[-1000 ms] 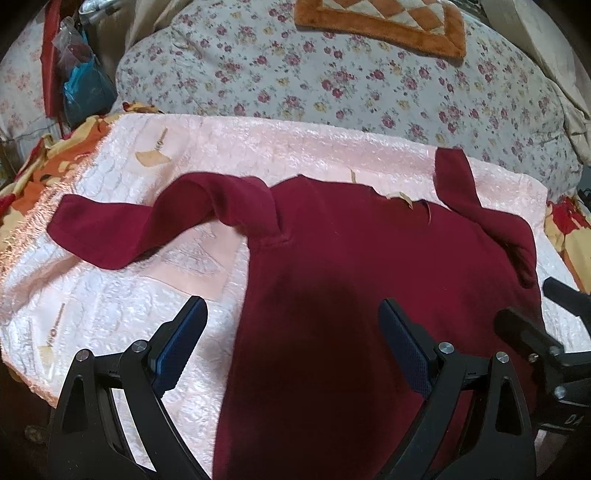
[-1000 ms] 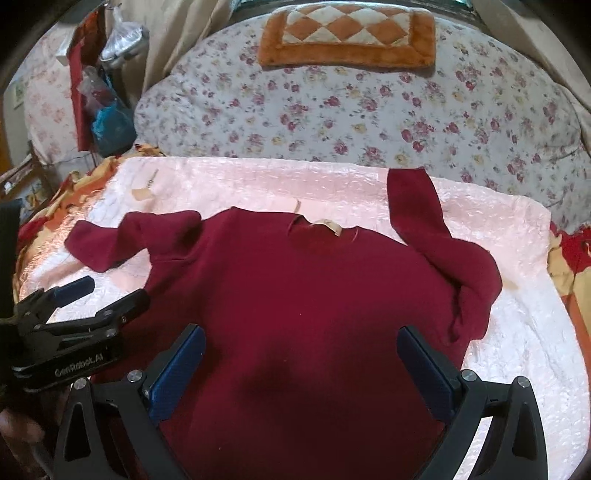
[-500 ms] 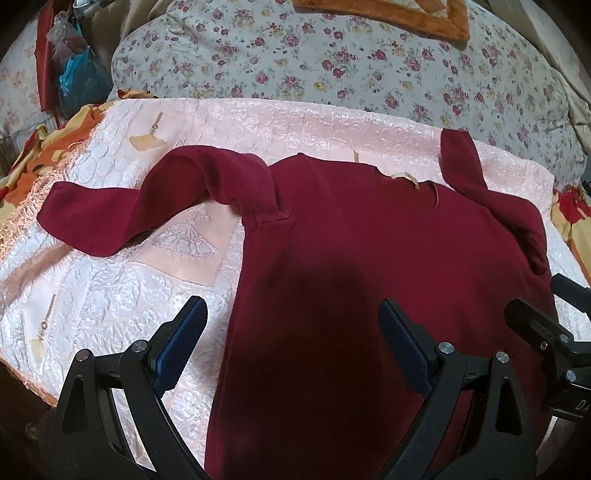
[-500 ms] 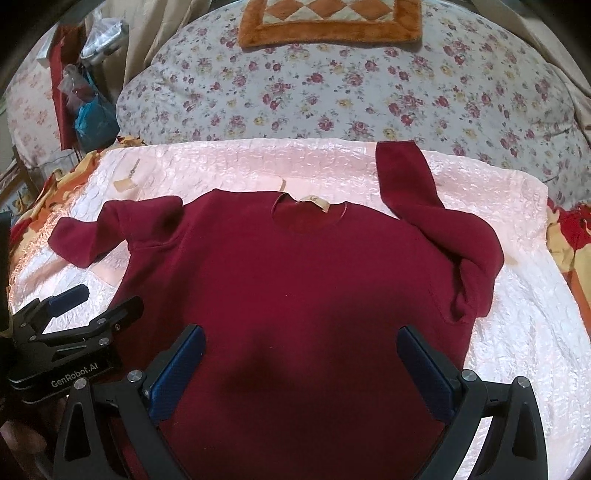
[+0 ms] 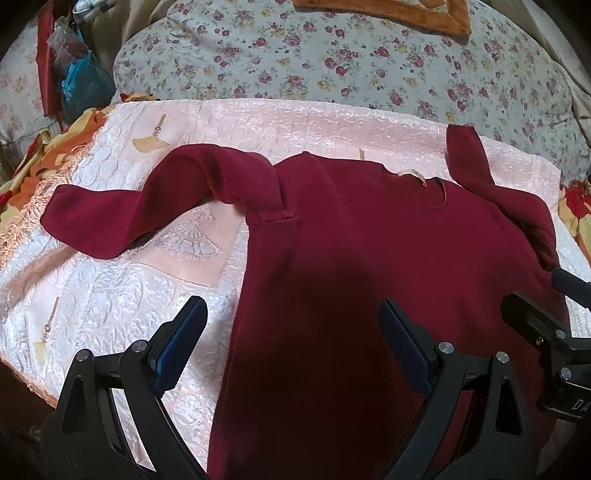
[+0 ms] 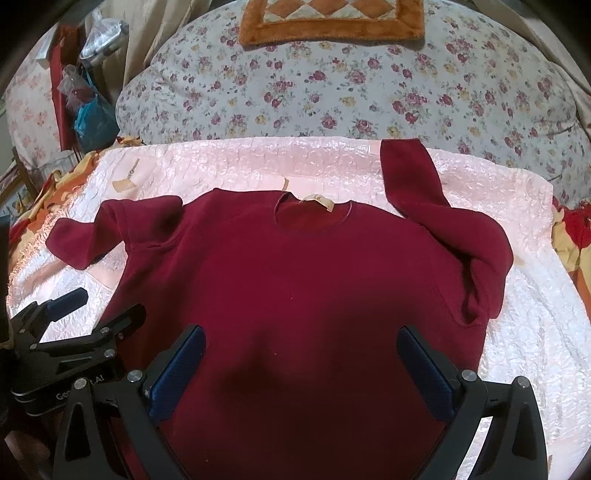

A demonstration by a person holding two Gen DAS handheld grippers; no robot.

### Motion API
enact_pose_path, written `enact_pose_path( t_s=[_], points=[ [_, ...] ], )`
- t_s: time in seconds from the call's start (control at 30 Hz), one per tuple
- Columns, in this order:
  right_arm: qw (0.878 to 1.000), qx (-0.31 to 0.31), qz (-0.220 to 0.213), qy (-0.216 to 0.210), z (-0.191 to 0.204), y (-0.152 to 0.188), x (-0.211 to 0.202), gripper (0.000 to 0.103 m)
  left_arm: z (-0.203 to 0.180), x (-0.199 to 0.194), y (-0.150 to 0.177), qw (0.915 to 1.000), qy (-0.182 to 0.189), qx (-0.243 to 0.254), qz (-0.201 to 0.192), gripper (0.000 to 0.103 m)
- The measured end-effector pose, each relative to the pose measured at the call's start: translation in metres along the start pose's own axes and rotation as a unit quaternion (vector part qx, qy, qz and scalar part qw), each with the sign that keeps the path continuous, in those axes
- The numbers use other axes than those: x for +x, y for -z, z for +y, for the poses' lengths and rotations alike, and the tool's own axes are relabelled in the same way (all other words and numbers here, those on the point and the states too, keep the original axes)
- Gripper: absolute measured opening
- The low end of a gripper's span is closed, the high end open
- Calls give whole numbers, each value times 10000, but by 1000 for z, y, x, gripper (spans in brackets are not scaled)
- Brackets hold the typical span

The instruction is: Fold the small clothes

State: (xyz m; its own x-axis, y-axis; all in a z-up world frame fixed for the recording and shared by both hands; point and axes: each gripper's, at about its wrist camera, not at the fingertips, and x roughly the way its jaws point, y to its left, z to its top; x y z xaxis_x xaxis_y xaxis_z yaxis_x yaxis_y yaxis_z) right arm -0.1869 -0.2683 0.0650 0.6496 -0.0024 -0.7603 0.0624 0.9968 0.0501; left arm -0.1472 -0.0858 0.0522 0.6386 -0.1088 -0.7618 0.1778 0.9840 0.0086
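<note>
A dark red long-sleeved sweater (image 5: 369,240) (image 6: 295,266) lies flat on a pink quilted cover (image 5: 110,295) (image 6: 535,314), neck away from me. Its left sleeve (image 5: 129,210) is humped and bent outward. Its right sleeve (image 6: 406,173) points up toward the pillows, bunched at the shoulder. My left gripper (image 5: 291,321) (image 6: 99,308) hangs open over the sweater's lower left side edge. Open as well, my right gripper (image 6: 301,338) (image 5: 543,295) hovers above the sweater's lower middle. Neither holds cloth.
A floral duvet (image 5: 332,66) is heaped behind the cover, with an orange checked mat (image 6: 332,18) on top. Plastic bags (image 5: 81,85) hang at the far left. An orange patterned sheet (image 6: 572,240) shows at both sides.
Both views have shifted slightly, so the sweater sits a little higher in frame. The sweater itself has not moved, and both grippers stay open.
</note>
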Motion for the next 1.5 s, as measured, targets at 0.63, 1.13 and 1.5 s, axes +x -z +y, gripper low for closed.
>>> enact_pose_path(
  t_s=[0.63,1.13,1.5],
  points=[
    [9998,42,177,110,-7,0,14,103,3,9,1,9999,-78,-24,79,94],
    [9998,-22,170,118,-5,-3,15,103,9,10,1,9999,-78,-116,65,94],
    [9997,51,186,142,-8,-3,17,103,10,9,1,9999,-96,-91,49,94]
  ],
)
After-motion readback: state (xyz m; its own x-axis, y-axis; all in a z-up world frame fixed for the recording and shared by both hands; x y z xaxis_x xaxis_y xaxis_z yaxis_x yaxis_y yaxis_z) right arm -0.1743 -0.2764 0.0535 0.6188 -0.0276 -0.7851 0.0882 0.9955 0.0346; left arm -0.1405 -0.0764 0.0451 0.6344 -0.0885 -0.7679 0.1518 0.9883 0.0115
